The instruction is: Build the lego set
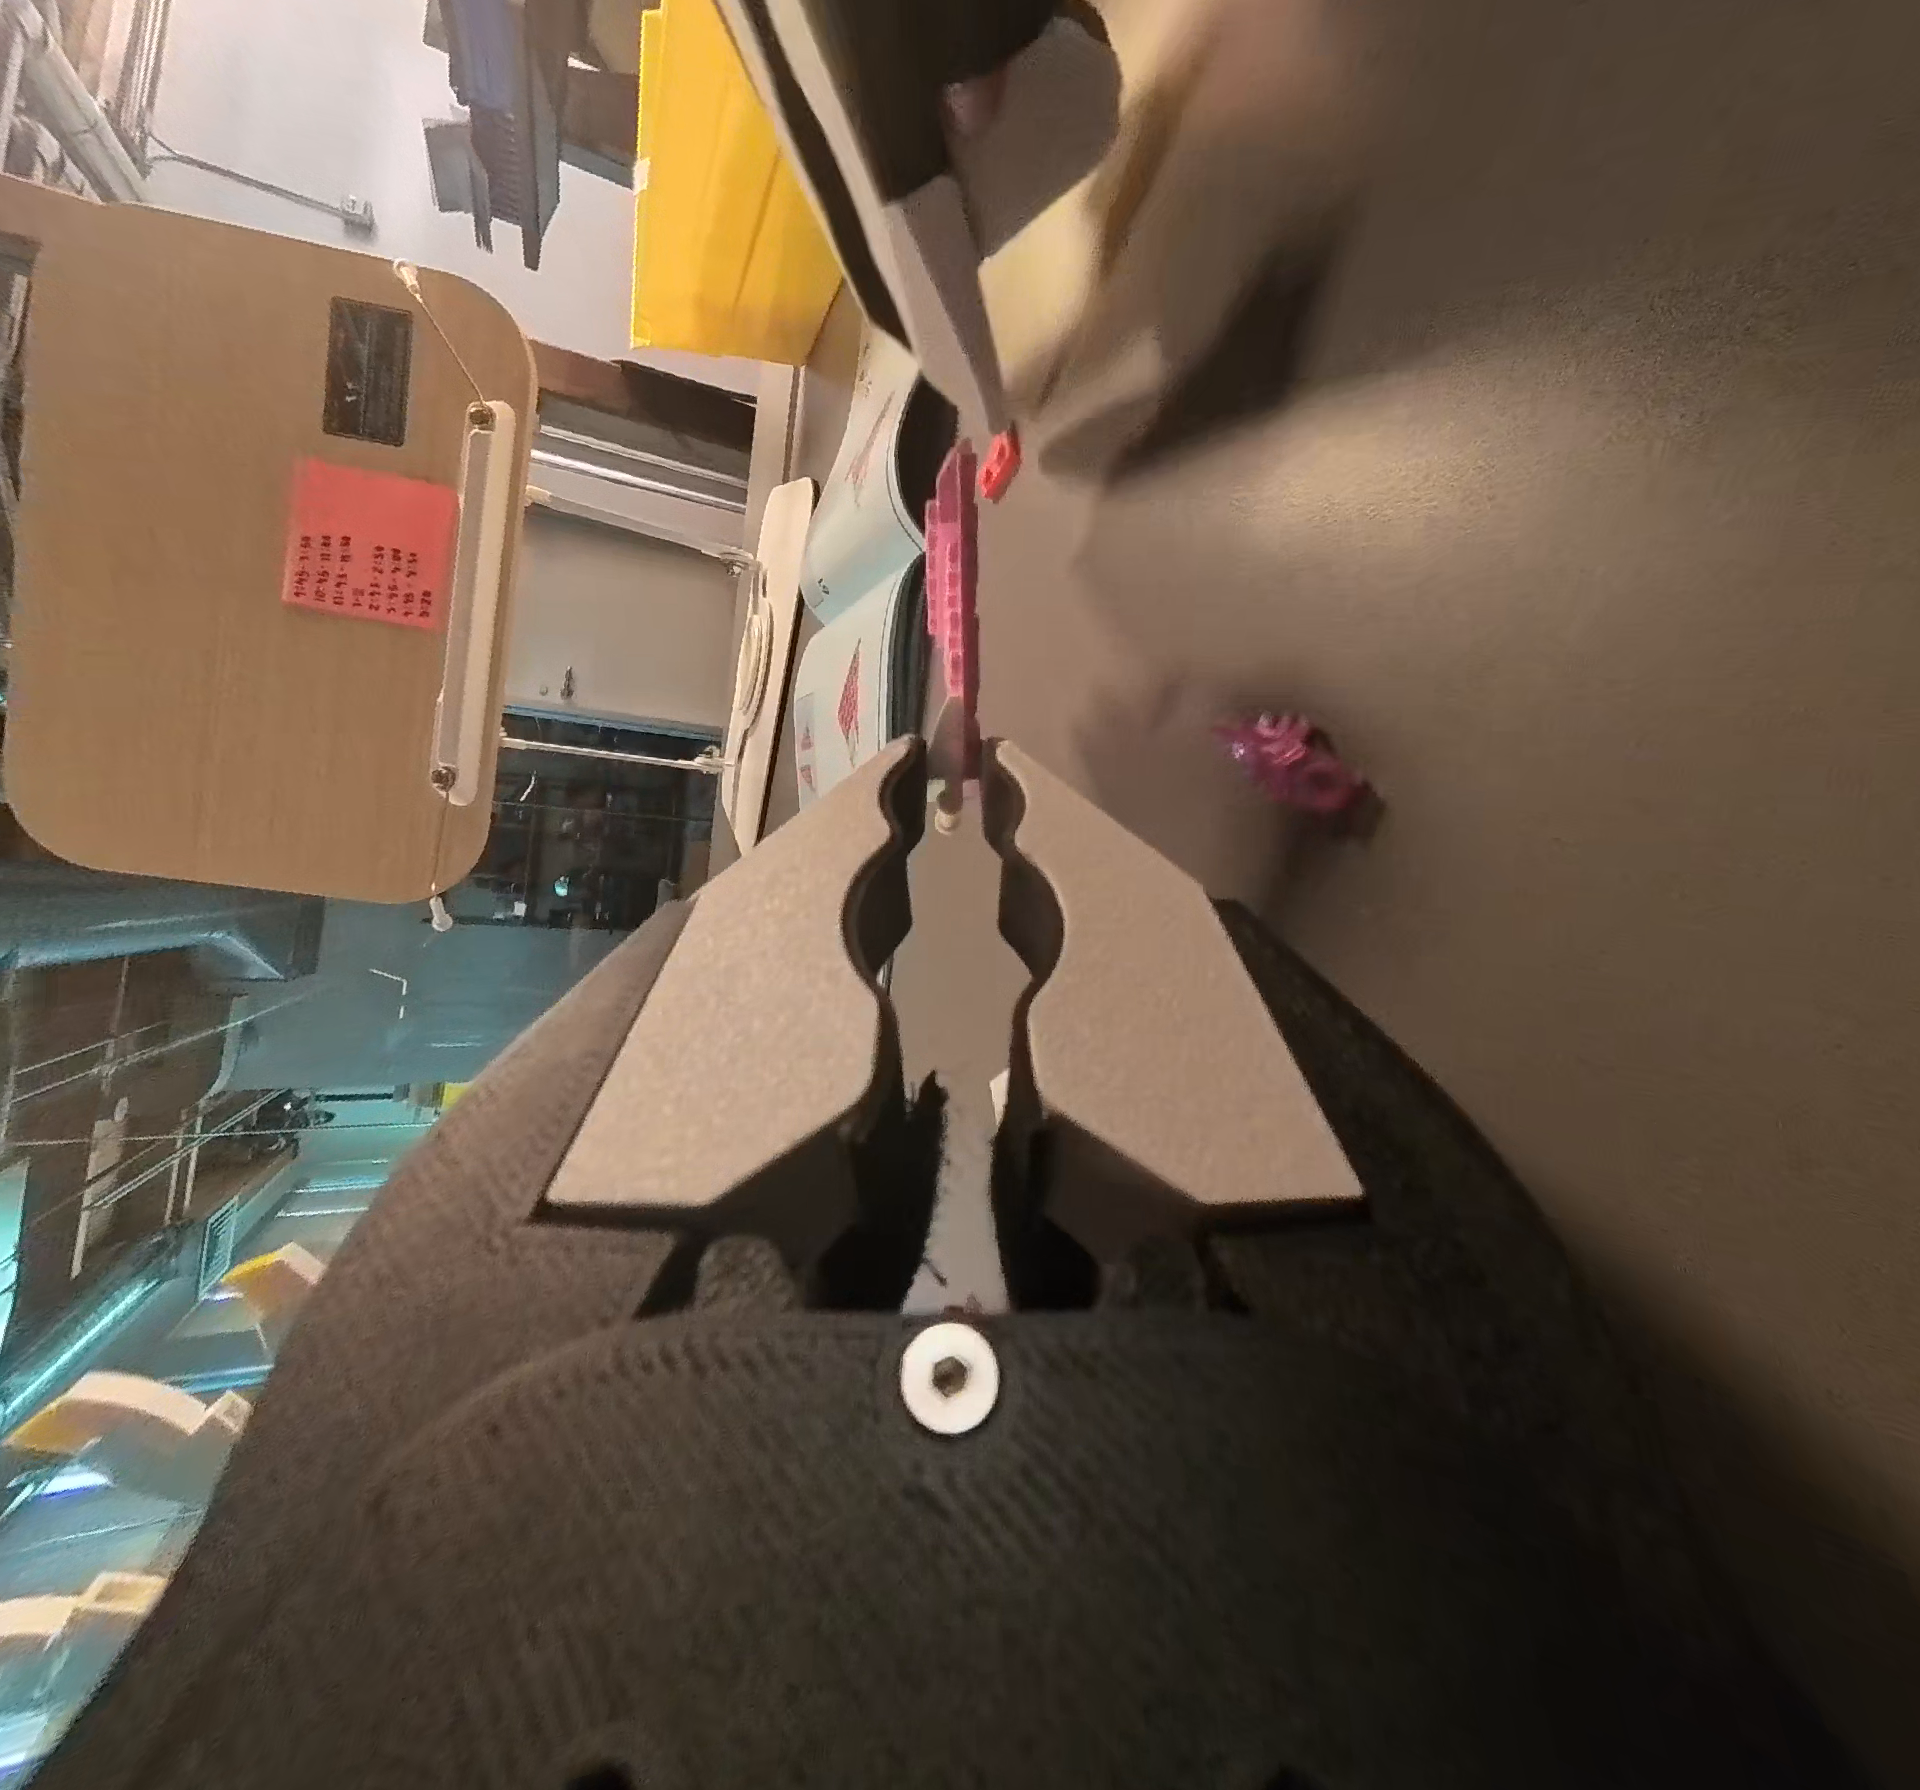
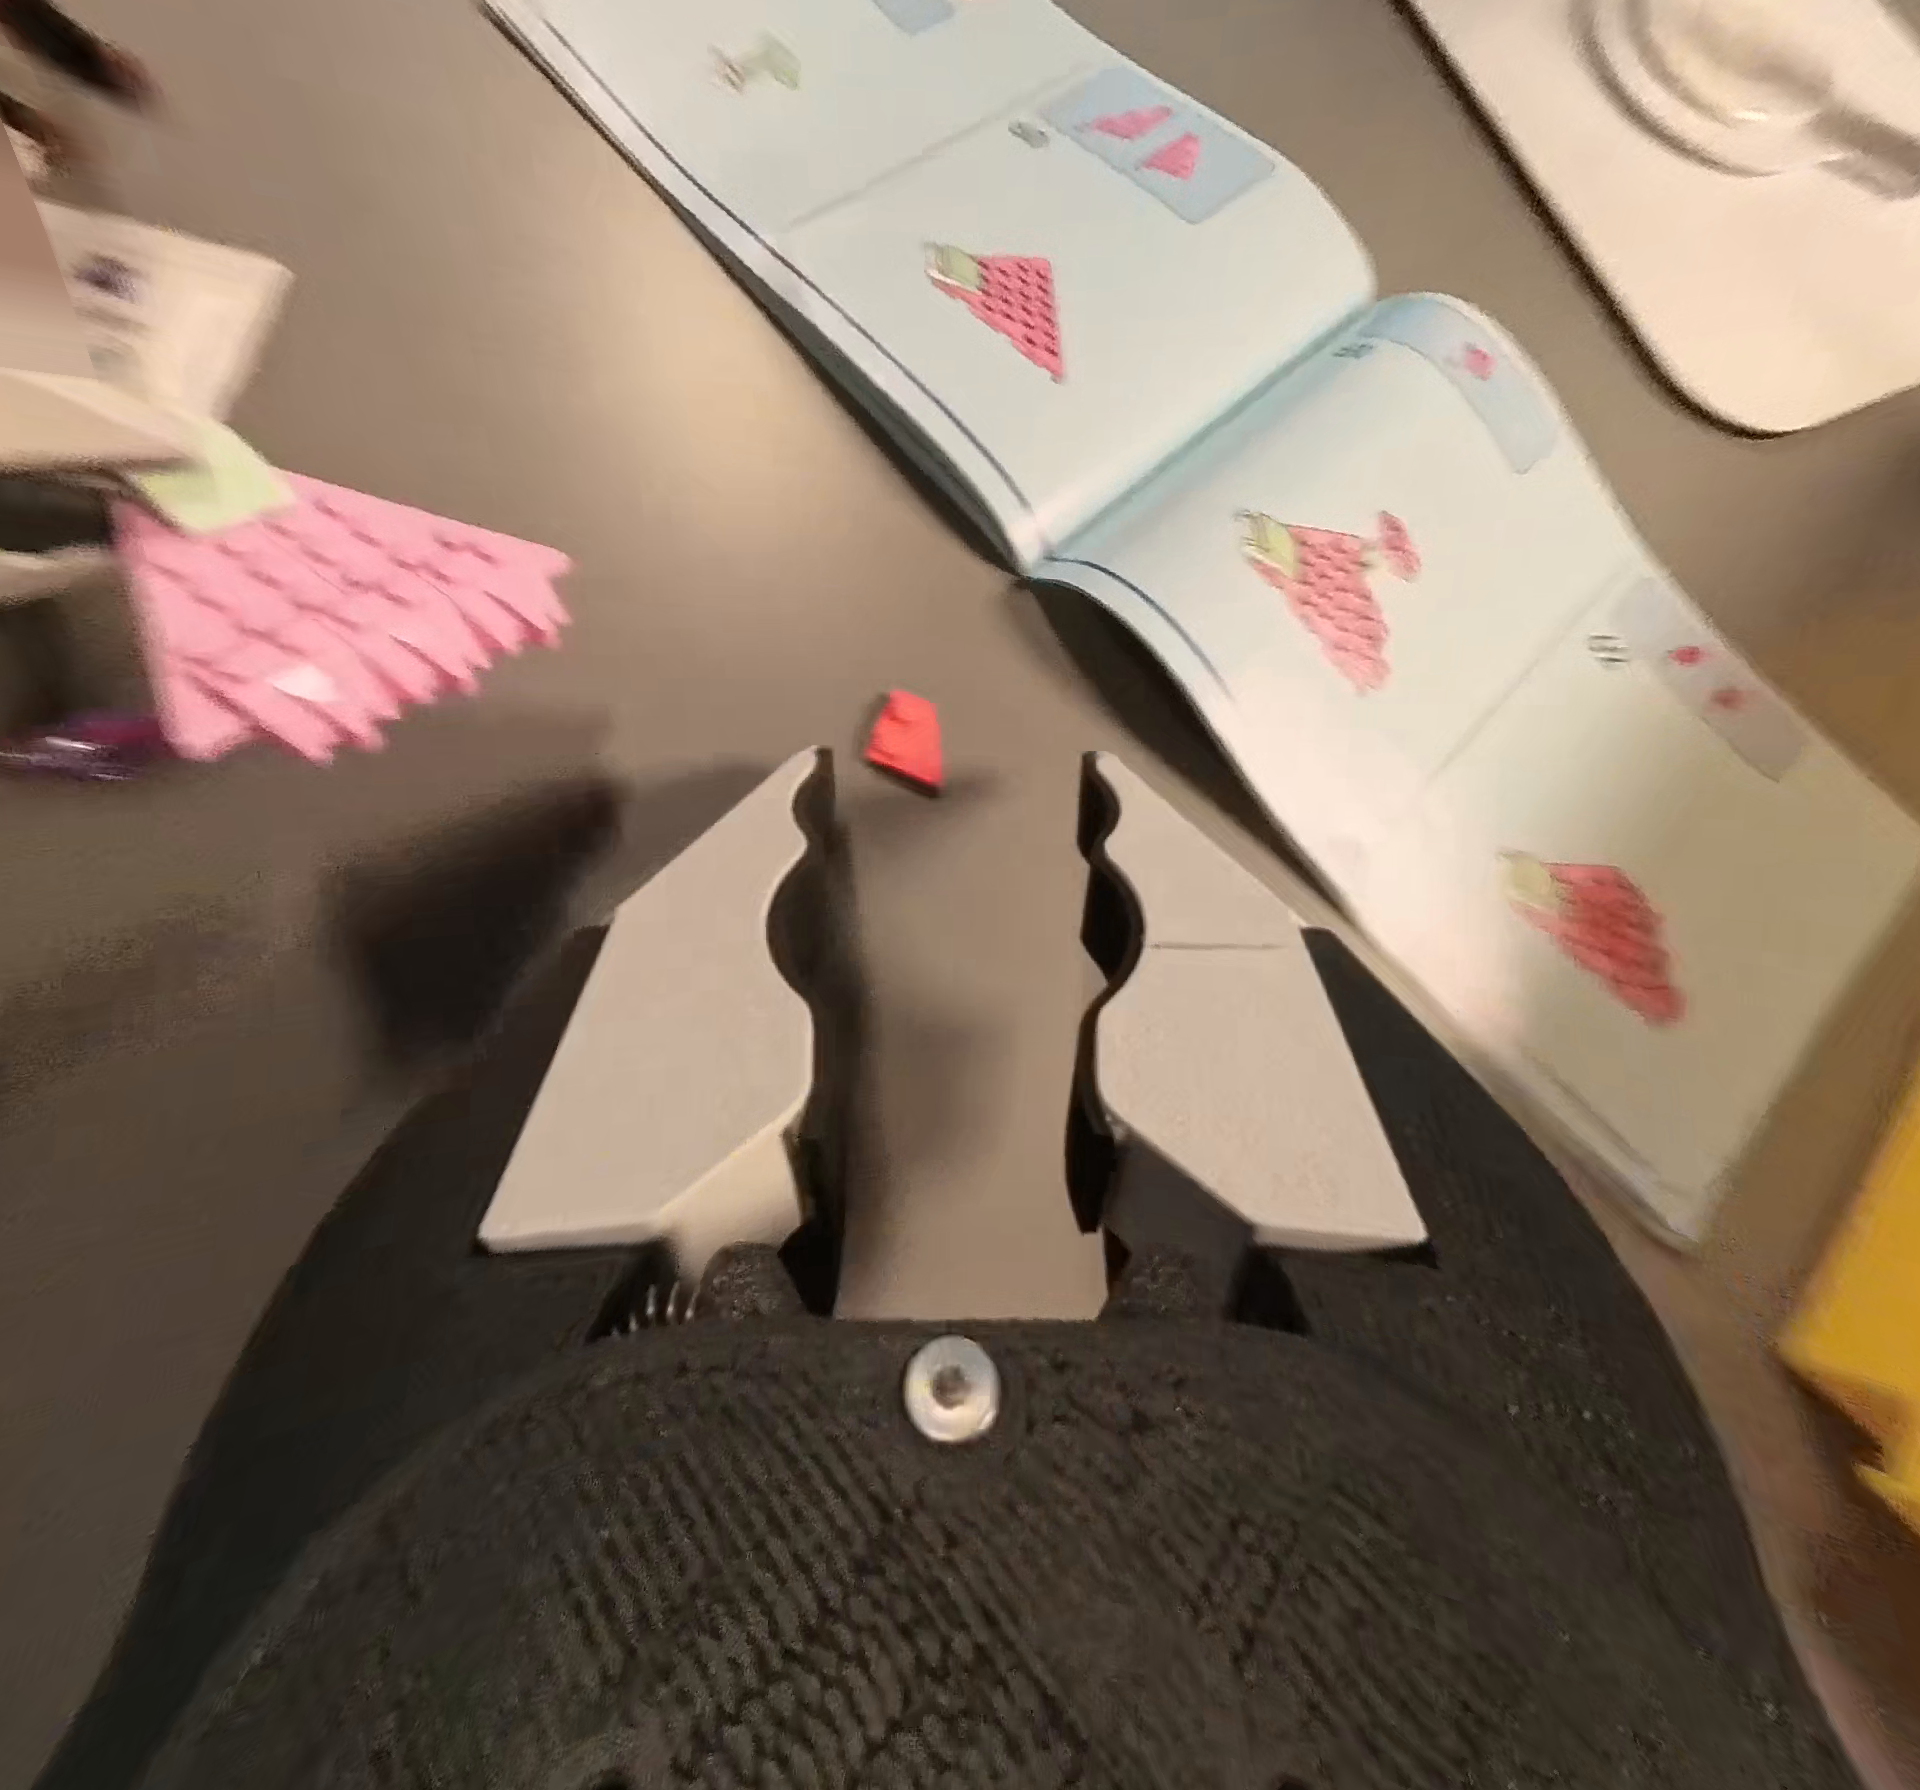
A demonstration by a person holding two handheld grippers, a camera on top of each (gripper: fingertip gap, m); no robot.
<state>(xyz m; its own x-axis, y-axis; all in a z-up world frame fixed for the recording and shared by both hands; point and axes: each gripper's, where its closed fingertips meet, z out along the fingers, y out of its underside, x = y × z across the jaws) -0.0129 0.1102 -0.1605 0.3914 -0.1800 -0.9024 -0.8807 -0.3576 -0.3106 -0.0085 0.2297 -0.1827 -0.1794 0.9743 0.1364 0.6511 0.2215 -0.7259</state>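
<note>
Open booklet (image 2: 1195, 369), white pad (image 2: 1662, 182), yellow bin (image 1: 717, 182) on grey table (image 2: 520, 286).

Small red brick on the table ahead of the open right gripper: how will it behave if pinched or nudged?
The red brick looks like moulded plastic, so probably stiff and very light. It lies flat on the smooth dark table, so a nudge would likely slide or spin it, not roll it. Being small against the right gripper, an off-centre pinch may flick it out.

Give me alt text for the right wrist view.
The right gripper is open just short of a small red brick lying on the dark table. A pink studded plate is held at left by the other gripper; an open instruction booklet lies at right.
</note>
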